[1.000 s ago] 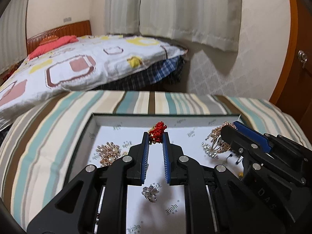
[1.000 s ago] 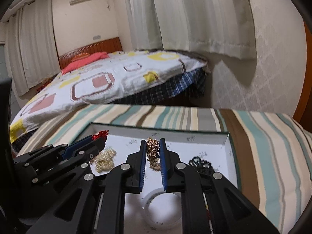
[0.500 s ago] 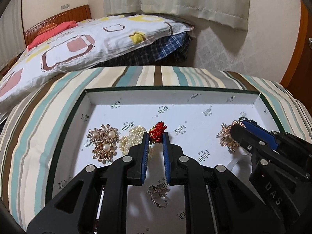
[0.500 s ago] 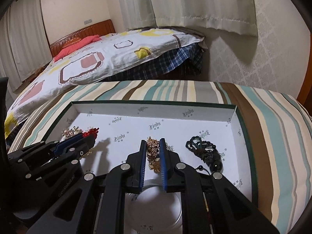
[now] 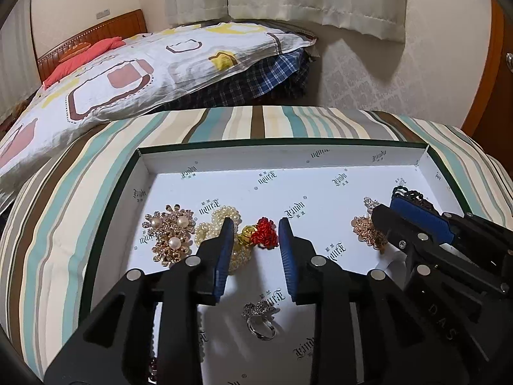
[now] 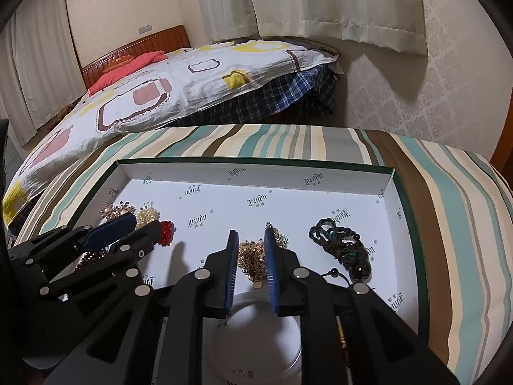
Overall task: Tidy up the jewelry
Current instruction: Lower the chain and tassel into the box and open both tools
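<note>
A shallow white box [image 5: 282,157] with a dark green rim lies on a striped cushion. My left gripper [image 5: 255,235] is open low over the box floor, and the red beaded piece [image 5: 264,232] with a gold bead lies between its fingertips. My right gripper [image 6: 251,240] is partly open, its pads standing on either side of a gold cluster piece [image 6: 253,258] that rests on the floor; it also shows in the left wrist view [image 5: 365,229]. The red piece shows in the right wrist view [image 6: 166,231].
In the box lie a gold and pearl brooch [image 5: 170,235], a cream pearl piece [image 5: 221,218], a silver ring [image 5: 260,317], a dark cord necklace [image 6: 343,248] and a white bangle [image 6: 259,333]. A bed [image 6: 179,77] stands behind the cushion.
Both grippers came down into the box. The left gripper opened and let the red piece down. The right gripper's pads parted around the gold cluster.
</note>
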The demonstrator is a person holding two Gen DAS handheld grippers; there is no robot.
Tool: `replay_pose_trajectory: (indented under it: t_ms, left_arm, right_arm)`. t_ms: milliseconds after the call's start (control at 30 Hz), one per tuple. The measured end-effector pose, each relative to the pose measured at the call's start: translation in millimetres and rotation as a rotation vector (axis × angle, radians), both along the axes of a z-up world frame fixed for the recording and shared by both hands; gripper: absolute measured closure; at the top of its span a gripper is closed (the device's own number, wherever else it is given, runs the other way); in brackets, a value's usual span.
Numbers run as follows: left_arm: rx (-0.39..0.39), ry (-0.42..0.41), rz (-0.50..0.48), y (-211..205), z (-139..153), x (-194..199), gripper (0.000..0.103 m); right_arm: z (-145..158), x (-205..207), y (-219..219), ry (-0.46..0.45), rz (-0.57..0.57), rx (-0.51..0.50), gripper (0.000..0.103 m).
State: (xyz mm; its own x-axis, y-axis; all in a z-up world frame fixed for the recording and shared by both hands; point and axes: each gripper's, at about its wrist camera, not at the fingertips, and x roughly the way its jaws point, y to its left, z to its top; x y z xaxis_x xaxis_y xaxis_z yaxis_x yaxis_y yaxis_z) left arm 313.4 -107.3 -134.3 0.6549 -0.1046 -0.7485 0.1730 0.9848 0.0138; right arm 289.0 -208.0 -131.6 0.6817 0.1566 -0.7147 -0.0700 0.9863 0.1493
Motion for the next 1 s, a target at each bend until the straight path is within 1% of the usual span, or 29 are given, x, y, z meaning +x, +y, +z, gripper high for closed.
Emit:
replay_pose_trajectory:
  t_ms: [167,267,333,500,700,867,1000]
  left_arm:
    - [-0.002,0.001,-0.002,0,0,0,0.074]
    - [-0.010,-0.006,-0.002,0,2,-2,0.072]
    - [-0.011,-0.017,0.001,1,4,-4,0.066]
    - [-0.012,-0.029,0.003,1,9,-9,0.066]
    - [-0.012,-0.036,0.005,3,13,-14,0.066]
    - [-0.026,-0.056,0.011,5,26,-26,0.066]
    - [-0.036,-0.073,0.014,9,38,-38,0.063]
  right_arm:
    - [0,-1,0,-0.003,-0.002,0.001,0.083]
    - [1,-3,1,-0.012,-0.004,0.000,0.082]
    - [3,-4,1,-0.020,-0.004,-0.003,0.081]
    - [7,-7,1,-0.033,-0.010,-0.003,0.081]
    - [10,-12,1,-0.038,-0.020,-0.006,0.074]
    - [20,-22,0,-0.058,-0.031,-0.007,0.068]
    - [33,-34,-1,-0.082,-0.041,-0.013,0.063]
